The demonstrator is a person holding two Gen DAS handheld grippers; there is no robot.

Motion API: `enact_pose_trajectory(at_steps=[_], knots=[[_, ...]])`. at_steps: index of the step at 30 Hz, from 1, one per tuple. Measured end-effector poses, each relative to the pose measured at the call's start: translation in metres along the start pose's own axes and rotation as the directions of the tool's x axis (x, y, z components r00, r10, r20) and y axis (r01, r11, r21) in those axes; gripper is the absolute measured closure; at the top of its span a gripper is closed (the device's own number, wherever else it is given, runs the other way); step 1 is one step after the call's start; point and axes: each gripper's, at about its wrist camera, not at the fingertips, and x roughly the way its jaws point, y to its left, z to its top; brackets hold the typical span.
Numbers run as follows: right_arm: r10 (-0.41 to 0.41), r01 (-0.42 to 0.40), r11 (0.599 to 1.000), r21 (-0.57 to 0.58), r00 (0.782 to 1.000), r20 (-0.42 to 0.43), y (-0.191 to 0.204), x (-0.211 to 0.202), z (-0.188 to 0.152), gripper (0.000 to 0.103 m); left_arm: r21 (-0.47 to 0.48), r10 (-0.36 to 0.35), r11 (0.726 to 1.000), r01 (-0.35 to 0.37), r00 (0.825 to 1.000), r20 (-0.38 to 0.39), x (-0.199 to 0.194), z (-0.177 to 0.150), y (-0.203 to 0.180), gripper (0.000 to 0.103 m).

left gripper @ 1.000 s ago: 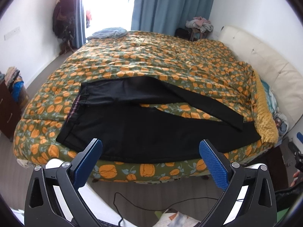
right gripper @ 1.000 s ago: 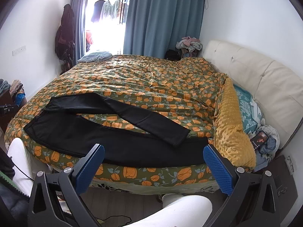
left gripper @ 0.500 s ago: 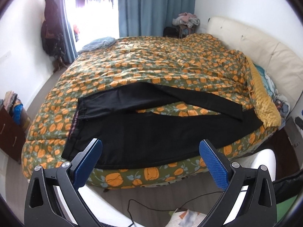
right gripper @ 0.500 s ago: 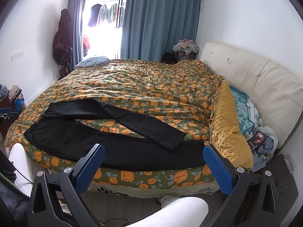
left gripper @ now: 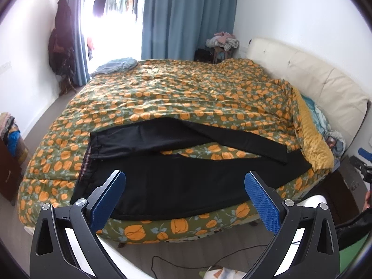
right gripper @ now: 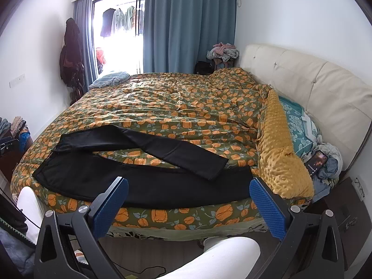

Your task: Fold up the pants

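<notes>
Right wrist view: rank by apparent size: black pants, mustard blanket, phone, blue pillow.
1. black pants
2. mustard blanket
3. blue pillow, far across the bed, so likely bigger than it looks
4. phone

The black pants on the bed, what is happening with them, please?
A person holds a two-finger gripper in each hand, and both the left gripper and the right gripper are open, holding nothing. The black pants lie spread on the orange-flowered quilt, near its front edge. One leg lies along the edge, and the other is angled across the quilt, its end overlapping the first. Folding has not begun; neither gripper touches the fabric.
</notes>
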Motion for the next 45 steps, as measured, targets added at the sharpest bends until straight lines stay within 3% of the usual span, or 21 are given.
enact_pose_trajectory(at_steps=[11,45], knots=[[0.024,-0.024,1.0,-0.008,1.0,0.007,0.003,-0.003,0.003,0.0,0.028,0.031,0.999,-0.032,0.998,0.046,-0.012,-0.001,0.001,0.001],[0.037,-0.037,0.999,-0.017,0.999,-0.012,0.011,0.003,0.001,0.0,0.007,0.017,1.0,-0.018,0.999,0.029,-0.008,-0.004,0.004,0.001]])
